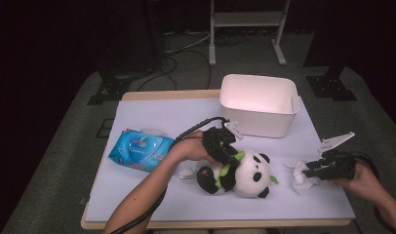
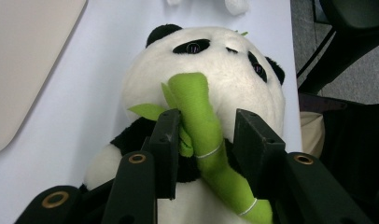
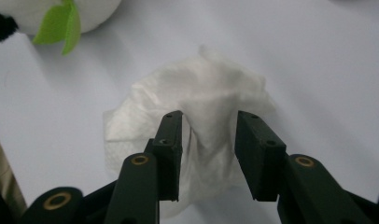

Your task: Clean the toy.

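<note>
At centre frame the left gripper [image 1: 224, 157] straddles the plush panda [image 1: 245, 174], jaws partly open around its green bamboo stalk [image 2: 201, 126]. At right, the right gripper [image 1: 317, 169] stands partly open around a crumpled white wipe [image 3: 201, 112].

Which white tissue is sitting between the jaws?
The big crumpled tissue at the right gripper, right of the panda. The small white scrap lies alone, left of the panda.
</note>
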Demonstrator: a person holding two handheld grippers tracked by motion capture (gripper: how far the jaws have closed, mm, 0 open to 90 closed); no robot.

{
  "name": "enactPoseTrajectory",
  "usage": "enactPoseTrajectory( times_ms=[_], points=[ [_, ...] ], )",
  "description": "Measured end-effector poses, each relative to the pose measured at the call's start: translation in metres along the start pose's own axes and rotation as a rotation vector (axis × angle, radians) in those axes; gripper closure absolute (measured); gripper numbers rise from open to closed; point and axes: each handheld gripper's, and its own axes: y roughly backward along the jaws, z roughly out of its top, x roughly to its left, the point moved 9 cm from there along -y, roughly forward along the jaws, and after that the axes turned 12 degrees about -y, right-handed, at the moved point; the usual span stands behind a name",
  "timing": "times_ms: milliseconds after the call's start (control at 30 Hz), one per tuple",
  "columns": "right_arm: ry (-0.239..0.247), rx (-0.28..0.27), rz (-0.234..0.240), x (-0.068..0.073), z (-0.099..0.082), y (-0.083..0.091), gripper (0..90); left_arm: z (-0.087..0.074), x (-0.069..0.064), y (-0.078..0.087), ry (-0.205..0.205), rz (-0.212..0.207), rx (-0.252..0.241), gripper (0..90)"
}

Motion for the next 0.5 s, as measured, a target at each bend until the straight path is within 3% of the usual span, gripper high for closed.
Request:
enactPoseTrajectory(
  times_ms=[233, 500],
  points=[
    [0.017, -0.027, 0.008, 0.005, 0.01, 0.013, 57.5, 0.001, 0.0, 0.0, 0.003, -0.002, 0.005, 57.5],
    [0.058, -0.041, 0.033, 0.018, 0.024, 0.011, 55.8, 0.002, 0.001, 0.011, 0.004, 0.01, -0.021, 52.5]
  ],
)
